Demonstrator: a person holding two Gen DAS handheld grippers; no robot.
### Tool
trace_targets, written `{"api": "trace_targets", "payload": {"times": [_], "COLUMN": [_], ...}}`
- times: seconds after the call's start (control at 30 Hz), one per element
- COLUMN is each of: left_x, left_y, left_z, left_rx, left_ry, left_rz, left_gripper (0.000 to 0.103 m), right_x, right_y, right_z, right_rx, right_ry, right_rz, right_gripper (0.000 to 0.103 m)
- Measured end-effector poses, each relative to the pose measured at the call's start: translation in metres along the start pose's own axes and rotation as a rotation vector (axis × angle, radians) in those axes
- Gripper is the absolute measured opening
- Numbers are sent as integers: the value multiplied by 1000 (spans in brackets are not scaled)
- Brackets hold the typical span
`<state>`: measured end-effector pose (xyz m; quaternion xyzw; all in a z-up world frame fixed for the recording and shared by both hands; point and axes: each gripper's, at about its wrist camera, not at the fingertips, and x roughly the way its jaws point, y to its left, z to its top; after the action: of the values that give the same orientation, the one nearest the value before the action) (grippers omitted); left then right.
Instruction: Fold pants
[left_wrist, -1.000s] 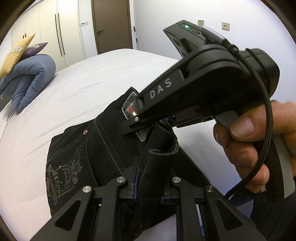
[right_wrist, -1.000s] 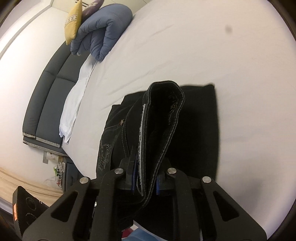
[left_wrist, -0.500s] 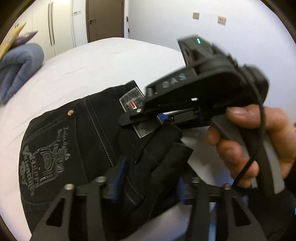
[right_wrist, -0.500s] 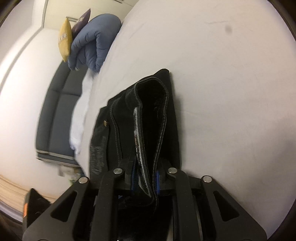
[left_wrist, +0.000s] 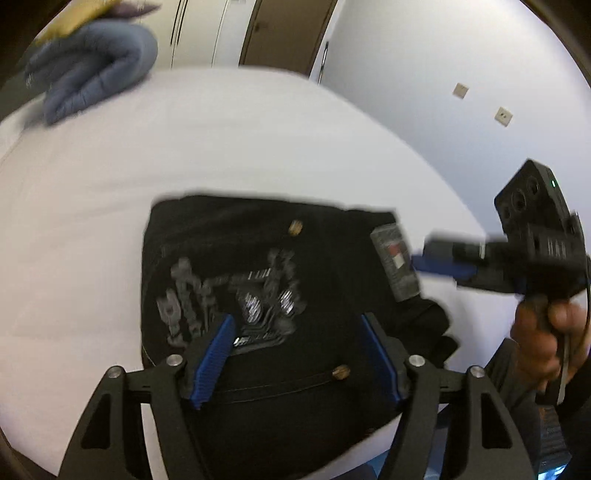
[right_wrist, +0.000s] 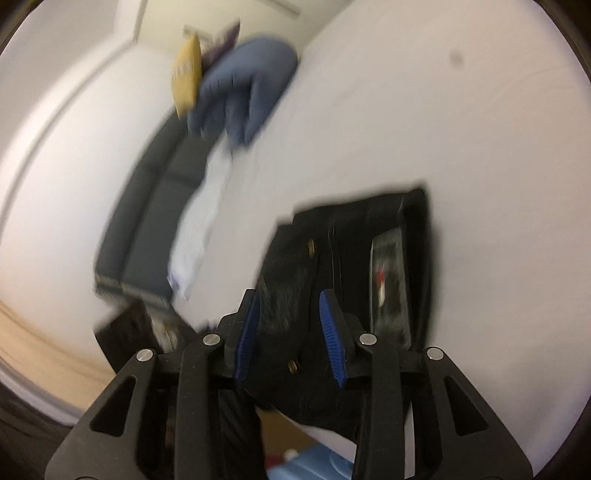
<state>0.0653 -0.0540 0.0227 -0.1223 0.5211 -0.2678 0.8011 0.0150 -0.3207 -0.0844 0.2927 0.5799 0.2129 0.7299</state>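
Broadly, the wide white-sheeted bed serves as folding surface. Black denim pants with a grey printed back pocket lie on it near the close edge as a compact folded stack, waistband patch toward the right, probably squared for a last check. Left gripper: jaws have just been opening, wide apart above the pocket, nothing pinched. Right gripper: jaws likewise just been opening, pads clear of the denim.
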Motion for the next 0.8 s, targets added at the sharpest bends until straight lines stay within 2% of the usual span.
{"api": "trace_targets", "payload": {"times": [0.03, 0.07, 0.13, 0.2, 0.27, 0.3, 0.33, 0.43, 0.5, 0.57, 0.63, 0.8], "left_x": [13, 16, 17, 14, 2, -3, -7, -2, 5, 28, 45, 35], "left_y": [8, -1, 3, 1, 2, 5, 7, 23, 29, 42, 49, 22], "left_z": [-4, -13, -19, -18, -11, -7, 0, 35, 51, 65, 62, 31], "left_rx": [-20, -25, -30, -24, -37, -36, -28, -11, -6, -6, -11, 89], "left_ry": [51, 69, 50, 54, 28, 12, -2, -8, -11, 42, 99, 93], "left_rz": [-1, -3, -7, 0, -13, -13, -1, 73, 116, 146, 150, 189], "left_gripper": [70, 69, 68, 68, 63, 63, 63, 62, 55, 42, 41, 41], "right_x": [11, 23, 24, 16, 13, 13, 14, 12, 10, 11, 16, 17], "right_y": [-7, -17, -18, -27, -32, -35, -38, -47, -47, -46, -39, -38], "right_z": [-7, -15, -28, -33, -33, -34, -33, -35, -36, -36, -35, -35], "right_rx": [12, 11, -45, -15, -3, -1, 11, 21, 4, 7, 15, 15], "right_ry": [39, 80, 17, -11, -18, -19, -18, -25, -31, -36, -40, -46], "right_rz": [-39, -106, -99, -71, -88, -101, -107, -123, -154, -165, -161, -161], "right_gripper": [32, 28, 22, 19, 9, 2, 0, 0, 0, 0, 0, 0]}}
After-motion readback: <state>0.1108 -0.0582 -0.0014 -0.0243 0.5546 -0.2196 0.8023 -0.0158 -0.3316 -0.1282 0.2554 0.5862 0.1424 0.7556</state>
